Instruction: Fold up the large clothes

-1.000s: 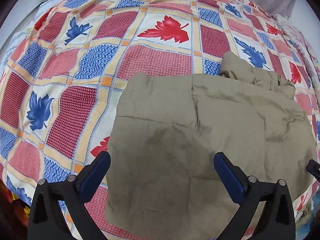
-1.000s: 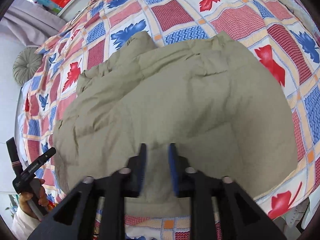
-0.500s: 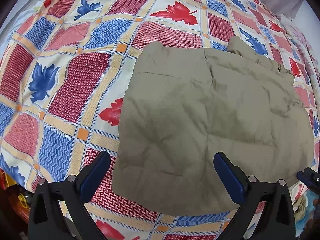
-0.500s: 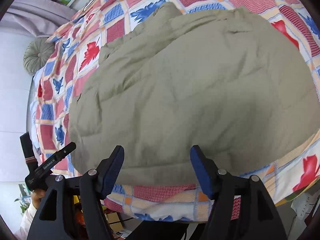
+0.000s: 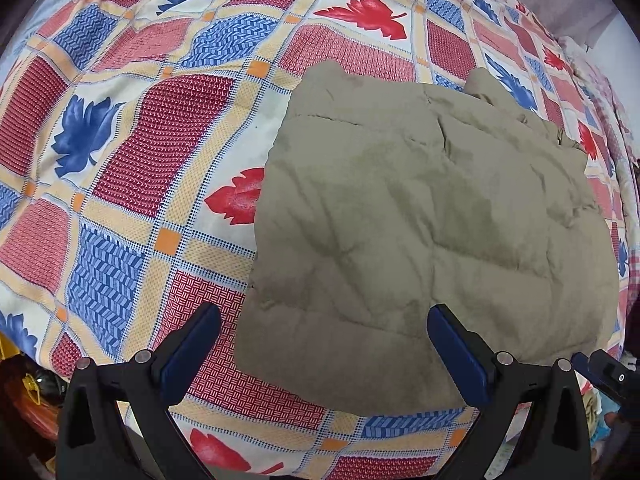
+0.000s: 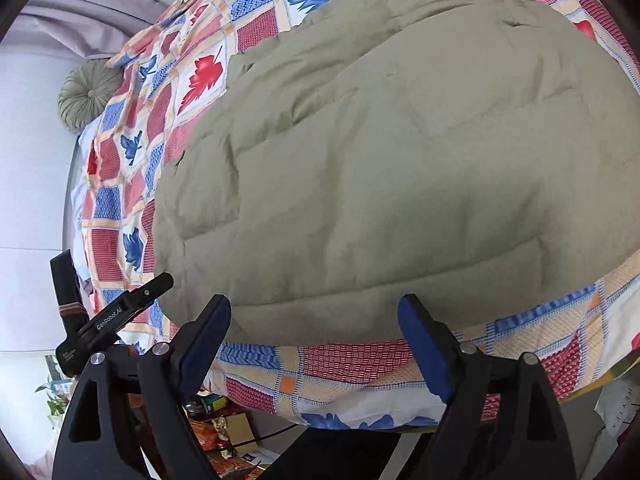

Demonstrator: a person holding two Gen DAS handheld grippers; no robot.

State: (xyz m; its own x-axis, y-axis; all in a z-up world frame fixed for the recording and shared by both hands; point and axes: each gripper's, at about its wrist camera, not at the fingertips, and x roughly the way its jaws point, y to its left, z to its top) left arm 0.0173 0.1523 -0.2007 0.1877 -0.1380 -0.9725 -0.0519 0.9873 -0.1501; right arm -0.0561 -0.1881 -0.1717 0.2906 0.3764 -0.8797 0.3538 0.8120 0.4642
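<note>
Both grippers, left gripper wide, right gripper opening, hold nothing; your puffy jacket near bedspread edge may spring unfolded.

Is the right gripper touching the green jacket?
Apart. The right wrist view shows the right gripper opening, nothing pinched between its pads, hanging above the jacket.
</note>
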